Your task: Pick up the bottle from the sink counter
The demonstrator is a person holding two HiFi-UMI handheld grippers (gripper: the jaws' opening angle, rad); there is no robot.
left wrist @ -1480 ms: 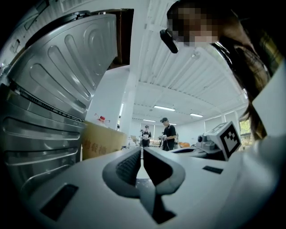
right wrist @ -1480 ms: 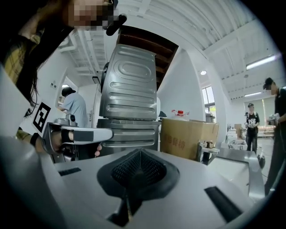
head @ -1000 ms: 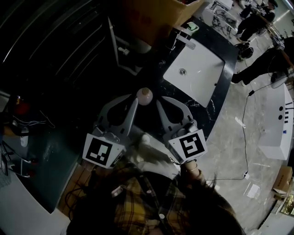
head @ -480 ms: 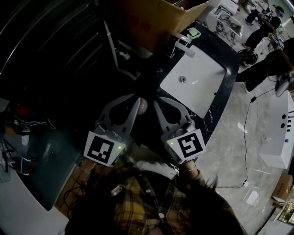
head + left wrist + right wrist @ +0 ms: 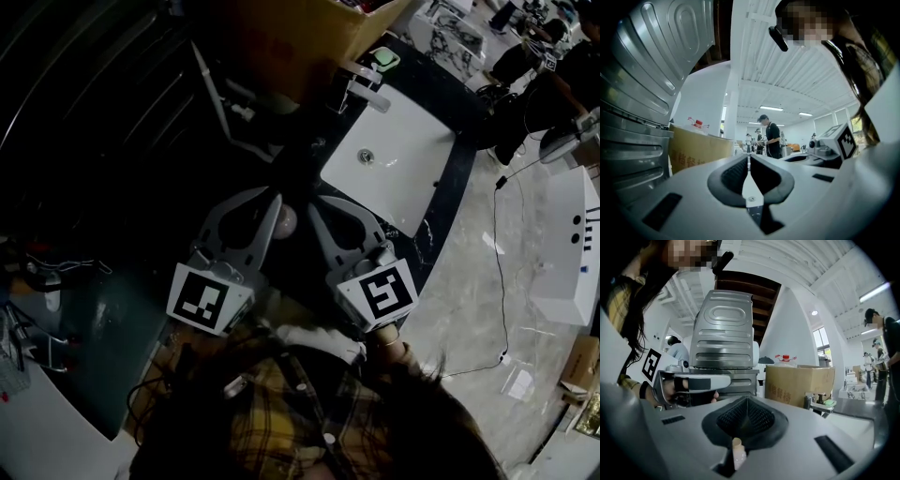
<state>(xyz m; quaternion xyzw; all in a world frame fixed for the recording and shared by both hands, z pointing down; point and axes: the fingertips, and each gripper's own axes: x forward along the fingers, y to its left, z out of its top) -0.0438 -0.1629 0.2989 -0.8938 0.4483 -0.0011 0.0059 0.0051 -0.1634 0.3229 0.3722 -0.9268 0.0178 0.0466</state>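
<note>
In the head view the bottle [image 5: 286, 220] shows from above as a small pale round top, standing on the dark sink counter [image 5: 439, 208]. It lies between my two grippers and neither holds it. My left gripper [image 5: 274, 200] is just to its left, with its jaws together and empty; the left gripper view [image 5: 748, 156] shows the pads meeting with nothing between them. My right gripper [image 5: 312, 202] is just to its right, its pads [image 5: 759, 418] also closed in a V. A pale bottle [image 5: 736, 452] shows low in the right gripper view, below the pads.
A white sink basin [image 5: 403, 150] with a faucet [image 5: 361, 89] and a green pad [image 5: 384, 58] lies ahead on the right. A cardboard box [image 5: 309, 33] stands at the back. A ribbed metal casing [image 5: 724, 338] rises to the left. People [image 5: 525, 56] stand beyond; a cable [image 5: 497, 272] crosses the floor.
Both grippers have edged forward, so the bottle now sits between their fingers instead of just beyond the tips. The sink has shifted up and left in the head view. Both stay shut.
</note>
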